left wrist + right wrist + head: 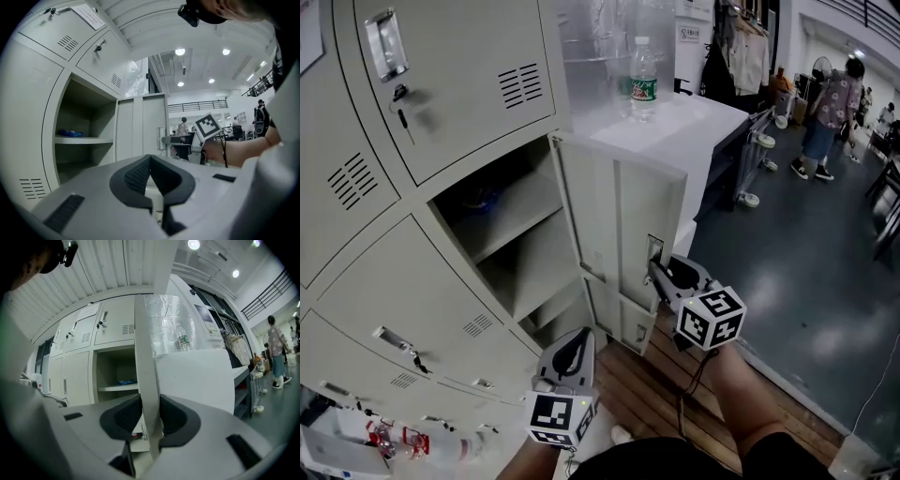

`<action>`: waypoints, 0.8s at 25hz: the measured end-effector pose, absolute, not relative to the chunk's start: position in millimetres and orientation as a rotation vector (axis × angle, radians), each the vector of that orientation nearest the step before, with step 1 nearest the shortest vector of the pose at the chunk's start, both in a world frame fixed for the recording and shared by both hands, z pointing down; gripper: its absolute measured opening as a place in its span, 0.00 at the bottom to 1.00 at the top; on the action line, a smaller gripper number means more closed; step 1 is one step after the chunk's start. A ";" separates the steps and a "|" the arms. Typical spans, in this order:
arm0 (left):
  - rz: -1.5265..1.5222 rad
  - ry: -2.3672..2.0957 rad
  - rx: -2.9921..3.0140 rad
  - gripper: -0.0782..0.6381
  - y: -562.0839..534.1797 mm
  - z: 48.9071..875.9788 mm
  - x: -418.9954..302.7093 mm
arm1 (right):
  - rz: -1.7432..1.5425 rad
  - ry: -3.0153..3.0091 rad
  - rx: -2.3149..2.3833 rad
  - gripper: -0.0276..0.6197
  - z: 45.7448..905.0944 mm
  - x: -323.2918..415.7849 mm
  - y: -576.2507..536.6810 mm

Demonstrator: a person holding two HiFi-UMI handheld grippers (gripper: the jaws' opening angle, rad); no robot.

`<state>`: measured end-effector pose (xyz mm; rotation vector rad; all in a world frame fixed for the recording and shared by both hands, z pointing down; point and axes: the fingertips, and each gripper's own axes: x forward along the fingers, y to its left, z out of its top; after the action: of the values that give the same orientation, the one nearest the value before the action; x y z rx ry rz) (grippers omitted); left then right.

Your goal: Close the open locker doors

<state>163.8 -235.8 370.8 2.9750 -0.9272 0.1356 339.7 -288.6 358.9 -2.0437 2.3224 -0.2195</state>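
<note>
Between the right gripper's pads: free edge of the pale grey metal locker door, swung wide open, and it's clamped from both sides!
Left of those fingers: open compartment's shelf; small blue item there, too blurred to name.
Left gripper: jaws pressed together, empty, clear of the lockers.

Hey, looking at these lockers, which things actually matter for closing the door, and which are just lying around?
For the job:
open locker door, its edge clamped between the right gripper pads
open compartment it covers
left gripper, shut and empty

Lying about:
water bottle on the white tabletop
blue item inside that compartment
key in the upper locker door
</note>
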 end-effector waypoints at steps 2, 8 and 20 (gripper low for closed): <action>0.134 -0.934 2.969 0.12 -235.8 371.8 163.1 | -0.217 2.336 -2.032 0.22 358.6 337.4 -288.4; 0.122 -0.940 2.953 0.11 -234.1 372.9 160.0 | -0.210 2.376 -2.009 0.21 358.9 325.8 -286.1; 0.121 -0.951 2.950 0.12 -229.9 364.3 131.5 | -0.206 2.402 -2.020 0.20 358.1 294.3 -279.1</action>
<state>131.5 -229.9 364.3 2.9500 -0.9507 0.1209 294.3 -279.1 358.1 -2.0201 2.4024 -0.2056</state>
